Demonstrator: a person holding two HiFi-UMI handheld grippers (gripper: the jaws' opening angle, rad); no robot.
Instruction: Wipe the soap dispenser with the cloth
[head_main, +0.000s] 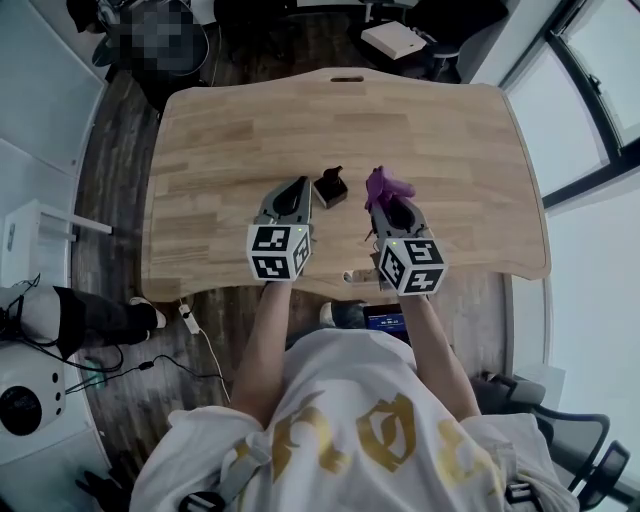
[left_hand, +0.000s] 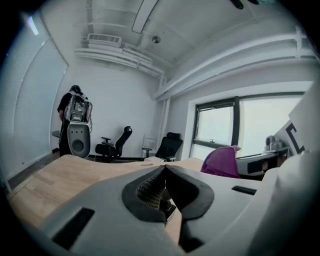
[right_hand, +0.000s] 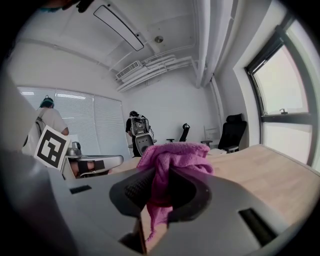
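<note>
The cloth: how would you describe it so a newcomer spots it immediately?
Start at the light wooden table; over its near half, the right tongs are shut on the cloth. It is a bunched purple rag, the only purple thing, right of a small dark object.

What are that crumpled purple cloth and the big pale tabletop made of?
The crumpled purple cloth looks like soft microfibre or terry: fuzzy nap, limp folds, matte. The big pale tabletop looks like wood, jointed strips with a smooth satin finish: staggered grain blocks show; solid or veneer, I cannot tell.
</note>
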